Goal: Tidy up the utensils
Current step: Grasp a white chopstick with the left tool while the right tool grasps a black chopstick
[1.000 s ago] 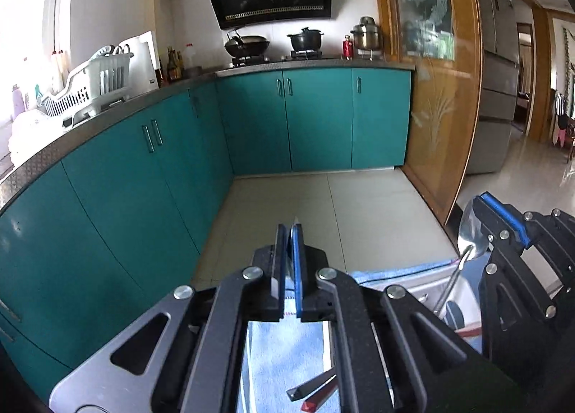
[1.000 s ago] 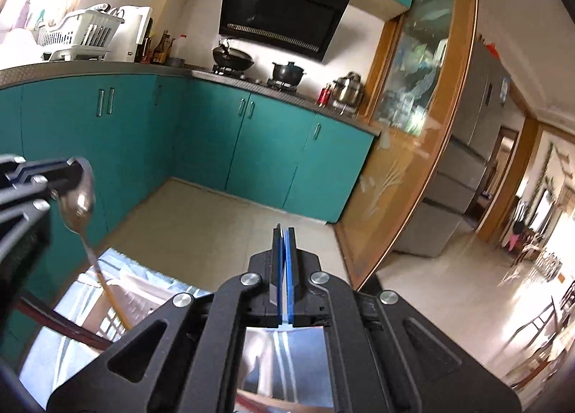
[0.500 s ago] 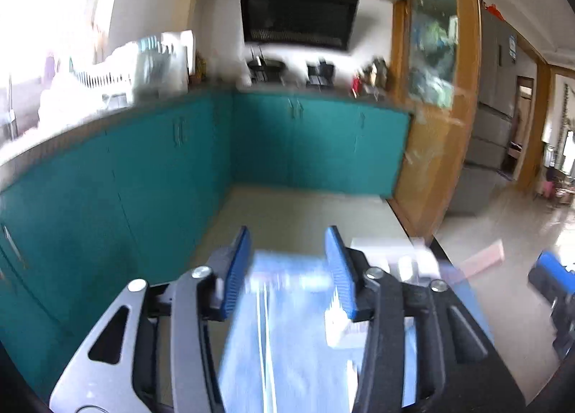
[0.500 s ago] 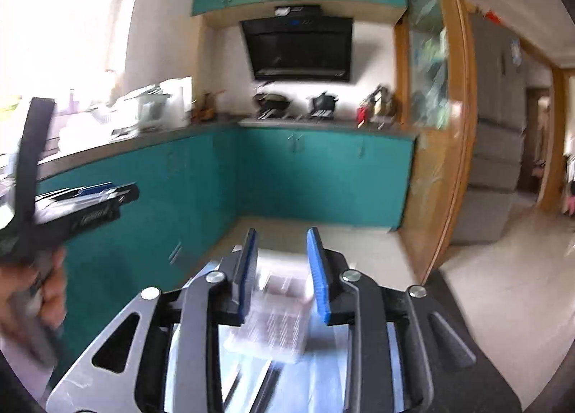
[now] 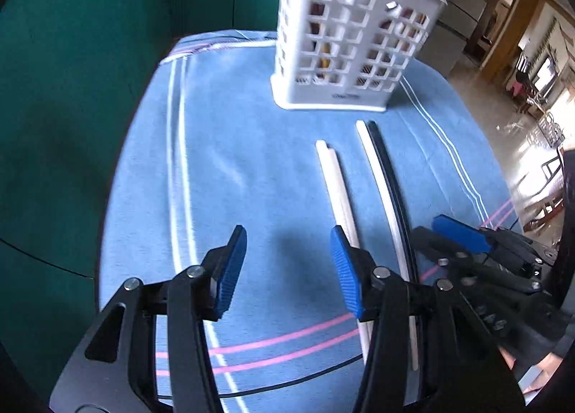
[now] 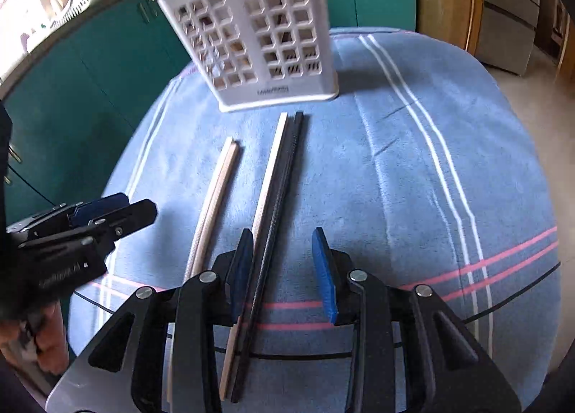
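Both grippers stood released, holding nothing. Right gripper point(image 6: 282, 269) straddled the near end of the dark chopstick pair point(image 6: 280, 204); left gripper point(image 5: 287, 269) hung just left of the white pair point(image 5: 337, 190). Both pairs pointed lengthwise toward the caddy point(image 5: 345, 42) at the cloth's point(image 5: 251, 161) far edge.

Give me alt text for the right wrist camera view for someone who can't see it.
An open black gripper with blue pads hovers over a blue striped cloth, where a pale and a black chopstick lie side by side near its left pad. Two more pale chopsticks lie further left, before a white lattice plastic utensil holder.
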The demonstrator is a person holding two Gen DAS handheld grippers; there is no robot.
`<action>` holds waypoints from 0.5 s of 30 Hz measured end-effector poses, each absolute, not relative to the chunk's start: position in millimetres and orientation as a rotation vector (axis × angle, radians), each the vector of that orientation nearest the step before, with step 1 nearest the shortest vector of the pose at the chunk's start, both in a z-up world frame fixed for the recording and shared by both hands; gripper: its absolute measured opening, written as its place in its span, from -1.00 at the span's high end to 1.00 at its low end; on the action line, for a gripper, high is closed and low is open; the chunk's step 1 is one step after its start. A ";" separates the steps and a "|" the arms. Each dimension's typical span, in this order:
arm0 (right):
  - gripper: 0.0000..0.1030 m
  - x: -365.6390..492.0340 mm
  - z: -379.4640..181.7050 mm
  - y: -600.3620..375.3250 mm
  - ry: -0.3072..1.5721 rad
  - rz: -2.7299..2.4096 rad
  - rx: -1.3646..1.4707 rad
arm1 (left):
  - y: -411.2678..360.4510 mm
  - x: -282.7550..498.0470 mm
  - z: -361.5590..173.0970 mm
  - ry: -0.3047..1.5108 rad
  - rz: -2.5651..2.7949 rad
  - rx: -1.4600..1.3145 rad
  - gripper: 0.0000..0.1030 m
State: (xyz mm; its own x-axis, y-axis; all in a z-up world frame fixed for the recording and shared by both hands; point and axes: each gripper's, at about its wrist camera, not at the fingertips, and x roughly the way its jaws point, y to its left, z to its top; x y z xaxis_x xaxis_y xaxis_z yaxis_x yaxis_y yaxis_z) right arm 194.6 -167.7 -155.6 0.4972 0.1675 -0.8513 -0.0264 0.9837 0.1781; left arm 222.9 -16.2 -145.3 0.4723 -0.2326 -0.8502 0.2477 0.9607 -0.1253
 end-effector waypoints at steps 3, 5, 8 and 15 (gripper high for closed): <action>0.31 198.2 -161.2 -169.2 1.044 0.108 0.130 | -26.3 223.2 -150.6 1.056 -0.308 0.036 0.03; 0.31 198.2 -162.1 -168.5 1.044 0.118 0.138 | -30.1 224.4 -156.3 1.069 -0.314 0.043 0.01; 0.30 197.9 -162.7 -169.1 1.050 0.120 0.130 | -34.2 222.7 -160.0 1.081 -0.316 0.052 0.00; 0.30 198.1 -163.0 -166.7 1.066 0.110 0.117 | -36.5 222.9 -161.8 1.081 -0.300 0.071 -0.06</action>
